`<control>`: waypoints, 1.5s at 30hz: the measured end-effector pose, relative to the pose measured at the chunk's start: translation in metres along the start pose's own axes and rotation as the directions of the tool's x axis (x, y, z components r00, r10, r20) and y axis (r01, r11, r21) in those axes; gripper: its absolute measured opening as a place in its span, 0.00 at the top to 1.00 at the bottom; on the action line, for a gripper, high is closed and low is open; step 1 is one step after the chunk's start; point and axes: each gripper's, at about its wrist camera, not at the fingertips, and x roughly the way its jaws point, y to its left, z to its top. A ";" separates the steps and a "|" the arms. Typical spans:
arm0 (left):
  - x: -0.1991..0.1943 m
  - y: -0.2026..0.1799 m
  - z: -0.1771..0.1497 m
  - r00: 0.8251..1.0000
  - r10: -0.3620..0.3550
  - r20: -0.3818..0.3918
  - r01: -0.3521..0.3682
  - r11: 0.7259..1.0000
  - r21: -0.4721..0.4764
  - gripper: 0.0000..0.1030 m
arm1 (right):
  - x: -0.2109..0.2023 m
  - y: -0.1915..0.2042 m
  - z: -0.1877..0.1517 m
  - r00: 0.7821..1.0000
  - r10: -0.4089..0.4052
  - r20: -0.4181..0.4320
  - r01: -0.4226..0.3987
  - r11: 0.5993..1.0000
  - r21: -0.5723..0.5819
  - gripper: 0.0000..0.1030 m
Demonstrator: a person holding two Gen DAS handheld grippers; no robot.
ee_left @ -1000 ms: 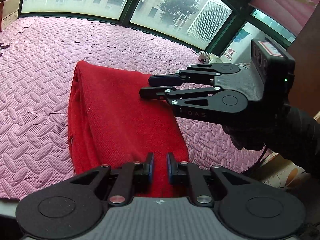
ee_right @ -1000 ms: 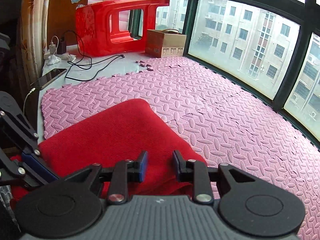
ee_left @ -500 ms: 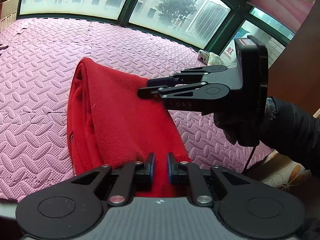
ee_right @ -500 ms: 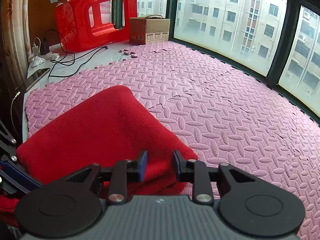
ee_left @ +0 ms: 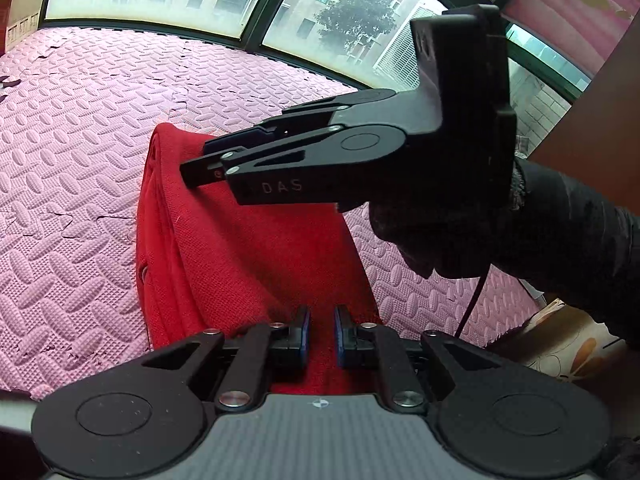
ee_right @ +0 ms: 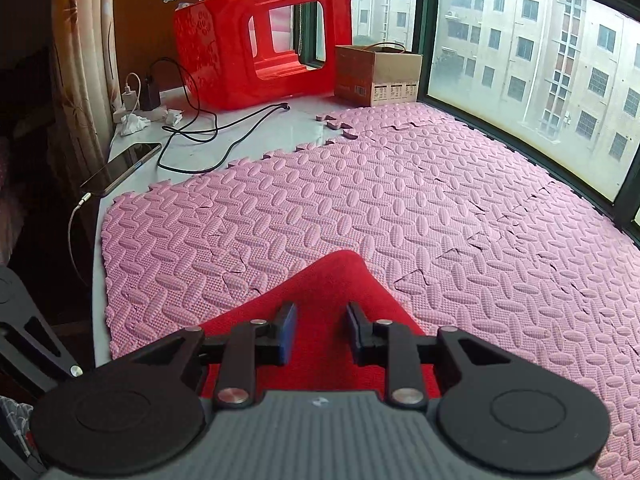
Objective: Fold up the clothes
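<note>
Mid-fold: left tongs point(ee_left: 320, 332) nearly pressed together, pinching red garment point(ee_left: 248, 248) at its near edge; right tongs point(ee_left: 200, 164) part-spread over its far corner, grip unclear. Next: lay flat on pink mat point(ee_right: 400, 200).

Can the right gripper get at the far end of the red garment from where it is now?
Probably yes: the right gripper already hangs over the red garment near its far end, with only bare pink foam mat beyond.

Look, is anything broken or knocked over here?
Yes. The red stool lies tipped on its side by the window, and a few loose pieces have come off the pink mat's edge, lying apart on the white ledge.
</note>
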 end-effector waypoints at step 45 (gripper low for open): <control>0.003 0.009 -0.001 1.000 -0.002 0.008 0.002 1.000 -0.020 0.87 | -0.048 -0.030 -0.055 0.999 0.041 -0.013 -0.040 0.999 0.032 0.68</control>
